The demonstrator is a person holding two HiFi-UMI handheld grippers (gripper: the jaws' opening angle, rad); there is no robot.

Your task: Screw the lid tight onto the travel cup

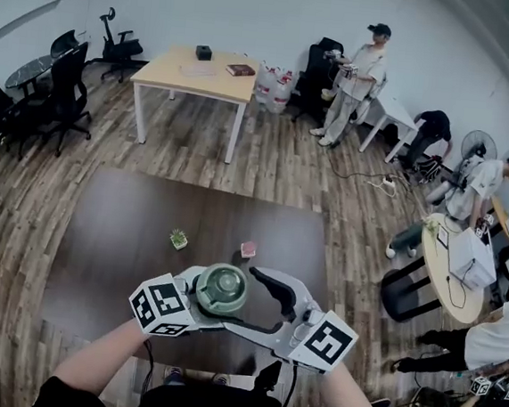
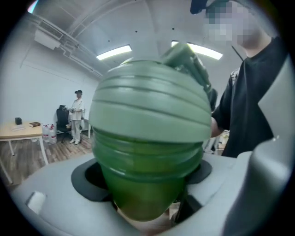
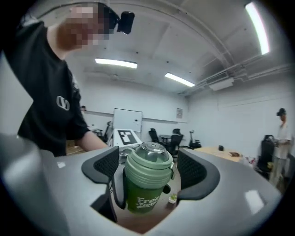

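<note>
Left gripper (image 2: 145, 179) clamps the green travel cup (image 2: 146, 198) by its body; right gripper (image 3: 147, 167), at the cup's three o'clock, stands open, pads flanking the lid (image 3: 149, 156) without touching.

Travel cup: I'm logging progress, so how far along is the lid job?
Done: the lid sits on the travel cup. In hand: the left claw clamps the cup; the right claw stands open around the lid. Remaining: gripping and twisting it tight.

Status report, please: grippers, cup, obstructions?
Left hand-held gripper clamped on travel cup. Right hand-held gripper open around lid. Lid on cup. Small plant on table, apart.
</note>
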